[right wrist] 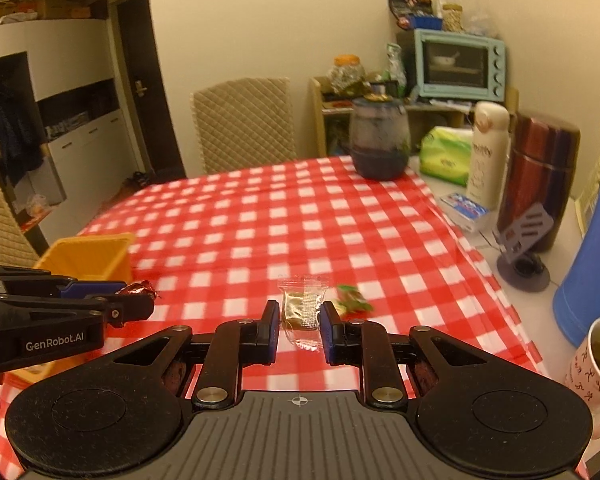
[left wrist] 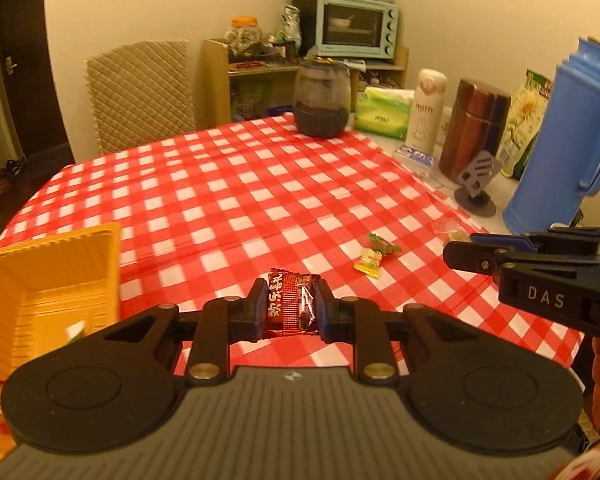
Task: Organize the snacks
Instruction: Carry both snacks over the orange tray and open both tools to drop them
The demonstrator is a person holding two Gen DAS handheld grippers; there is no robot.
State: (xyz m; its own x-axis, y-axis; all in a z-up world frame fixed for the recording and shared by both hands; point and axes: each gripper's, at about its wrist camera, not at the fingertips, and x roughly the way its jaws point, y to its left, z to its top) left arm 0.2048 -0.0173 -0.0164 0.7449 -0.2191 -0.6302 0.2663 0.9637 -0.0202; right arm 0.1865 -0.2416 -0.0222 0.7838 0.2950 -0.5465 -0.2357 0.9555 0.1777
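Observation:
My left gripper (left wrist: 289, 307) is shut on a red-brown wrapped snack (left wrist: 290, 304) and holds it above the checked tablecloth, right of the yellow tray (left wrist: 52, 264). The tray holds a small white-green packet (left wrist: 75, 330). My right gripper (right wrist: 299, 326) is shut on a clear-wrapped snack (right wrist: 302, 308). A green candy (left wrist: 384, 245) and a yellow candy (left wrist: 368, 262) lie on the cloth; the green one (right wrist: 352, 298) shows just beyond the right fingers. The left gripper with its snack (right wrist: 136, 291) shows at the left of the right wrist view, near the tray (right wrist: 88, 258).
A dark glass jar (left wrist: 321, 98) stands at the table's far edge. Along the right side stand a tissue pack (left wrist: 382, 114), white bottle (left wrist: 425, 110), brown flask (left wrist: 474, 128), phone stand (left wrist: 476, 184) and blue thermos (left wrist: 560, 140). A mug (right wrist: 598, 372) sits near right.

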